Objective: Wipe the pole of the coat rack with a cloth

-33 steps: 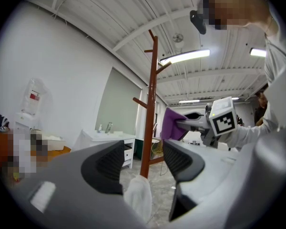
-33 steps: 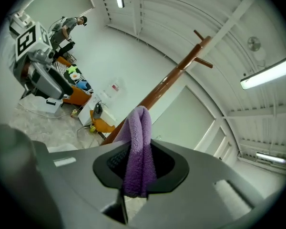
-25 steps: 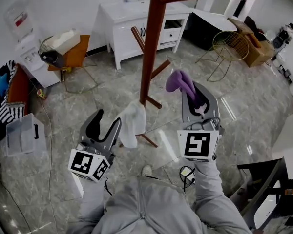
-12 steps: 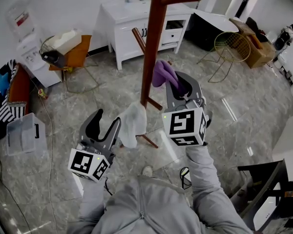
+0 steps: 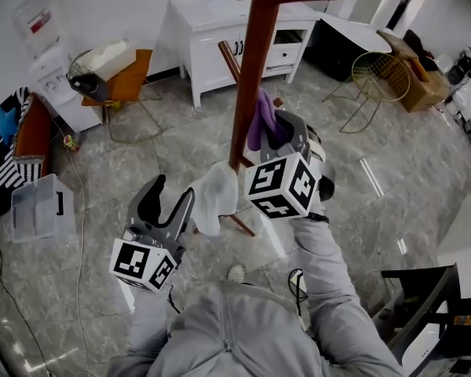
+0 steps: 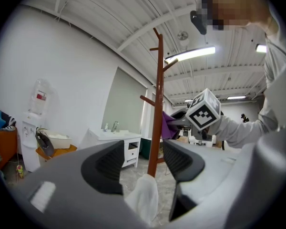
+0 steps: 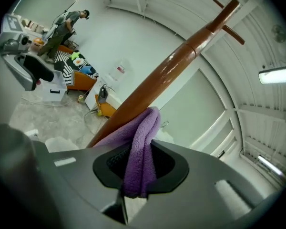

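Observation:
The brown wooden pole of the coat rack rises at the middle of the head view. My right gripper is shut on a purple cloth, and the cloth presses against the pole's right side. In the right gripper view the purple cloth hangs folded between the jaws, right under the slanting pole. My left gripper stands open, lower left of the pole. A white cloth hangs near the pole's foot, just past its right fingertip; the white cloth shows in the gap between the jaws.
A white sink cabinet stands behind the rack. A water dispenser and an orange stool are at the left, a clear plastic box lower left. A gold wire chair is at the right. Another person stands far off.
My right gripper has swung left and up with the purple cloth, from beside the pole to against it. The left gripper and white cloth have stayed put.

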### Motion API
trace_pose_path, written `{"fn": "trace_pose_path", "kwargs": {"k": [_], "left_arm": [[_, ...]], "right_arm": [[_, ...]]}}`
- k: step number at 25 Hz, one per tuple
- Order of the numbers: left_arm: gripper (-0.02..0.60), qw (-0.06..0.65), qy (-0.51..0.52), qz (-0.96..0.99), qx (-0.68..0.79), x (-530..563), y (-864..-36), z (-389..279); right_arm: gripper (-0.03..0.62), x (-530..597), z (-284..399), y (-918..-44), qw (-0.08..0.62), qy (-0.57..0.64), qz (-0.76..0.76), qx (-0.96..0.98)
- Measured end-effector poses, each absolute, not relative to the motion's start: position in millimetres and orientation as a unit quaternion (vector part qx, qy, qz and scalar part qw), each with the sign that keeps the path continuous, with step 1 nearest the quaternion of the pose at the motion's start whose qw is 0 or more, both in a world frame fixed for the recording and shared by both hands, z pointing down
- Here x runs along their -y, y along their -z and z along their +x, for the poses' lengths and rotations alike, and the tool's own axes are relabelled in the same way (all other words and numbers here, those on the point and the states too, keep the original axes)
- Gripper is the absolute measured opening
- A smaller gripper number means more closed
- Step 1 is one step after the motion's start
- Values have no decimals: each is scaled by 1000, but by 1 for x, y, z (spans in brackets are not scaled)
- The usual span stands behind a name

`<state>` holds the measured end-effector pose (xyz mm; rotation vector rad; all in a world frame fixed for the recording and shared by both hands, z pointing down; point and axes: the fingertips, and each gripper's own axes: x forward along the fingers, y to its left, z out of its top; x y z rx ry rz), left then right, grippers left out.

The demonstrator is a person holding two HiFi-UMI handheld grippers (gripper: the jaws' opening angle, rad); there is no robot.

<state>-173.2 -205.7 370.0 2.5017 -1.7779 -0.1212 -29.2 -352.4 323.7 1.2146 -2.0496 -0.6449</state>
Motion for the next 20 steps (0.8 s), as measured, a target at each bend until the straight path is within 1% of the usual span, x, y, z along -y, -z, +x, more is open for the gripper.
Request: {"fn": "trace_pose_path", "kwargs": {"k": [9,20], "left_arm": [[275,39,37,814,578,217,-373,-171],[275,42,31,814,579,216,-376,-169]], "right_arm": [[57,366,-25,-318,364,296,463,752],[57,387,13,-294,365,310,509,715]]}}
